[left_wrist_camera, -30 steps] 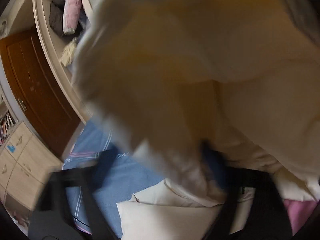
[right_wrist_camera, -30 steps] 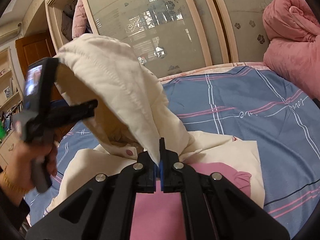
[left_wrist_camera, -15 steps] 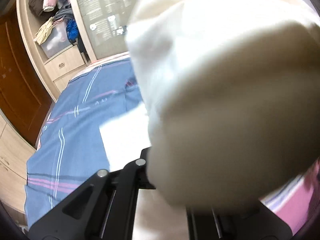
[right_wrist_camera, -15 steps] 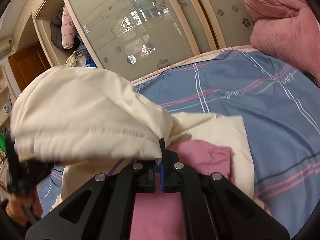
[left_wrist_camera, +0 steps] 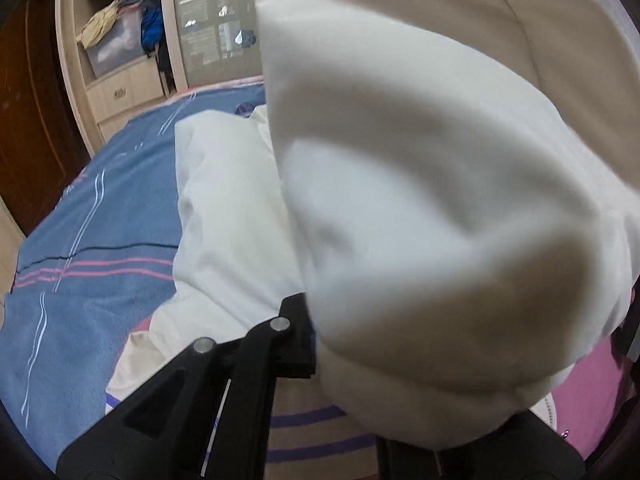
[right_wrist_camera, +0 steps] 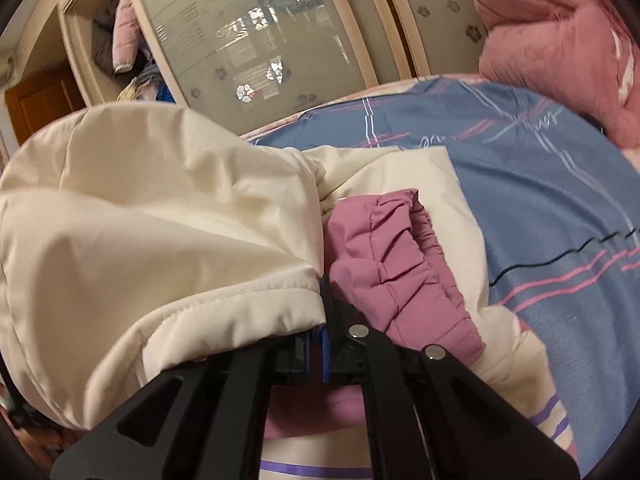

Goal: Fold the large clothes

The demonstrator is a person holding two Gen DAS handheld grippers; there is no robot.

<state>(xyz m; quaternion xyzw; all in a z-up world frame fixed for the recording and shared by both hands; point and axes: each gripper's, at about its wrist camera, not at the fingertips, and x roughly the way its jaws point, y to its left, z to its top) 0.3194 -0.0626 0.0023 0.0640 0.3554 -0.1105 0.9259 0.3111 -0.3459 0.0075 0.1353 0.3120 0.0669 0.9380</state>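
A large cream padded jacket (right_wrist_camera: 168,240) with a pink lining and a gathered pink cuff (right_wrist_camera: 392,256) lies on the bed. My right gripper (right_wrist_camera: 322,292) is shut on the jacket's stitched cream hem and holds that flap over the body of the jacket. In the left wrist view a fold of the same jacket (left_wrist_camera: 440,220) hangs right over my left gripper (left_wrist_camera: 320,340) and hides the right finger; the jaws seem shut on the cloth. More of the cream jacket (left_wrist_camera: 224,216) lies flat on the bed beyond.
The bed has a blue cover with pink and white stripes (right_wrist_camera: 560,208) (left_wrist_camera: 80,280). A bundled pink quilt (right_wrist_camera: 560,48) sits at the far right. Wardrobe sliding glass doors (right_wrist_camera: 256,40) and open shelves with clothes (left_wrist_camera: 120,28) stand behind the bed.
Both grippers have carried the cream flap down and across over the jacket's body. The flap, raised high a second ago, now lies low over the pink lining.
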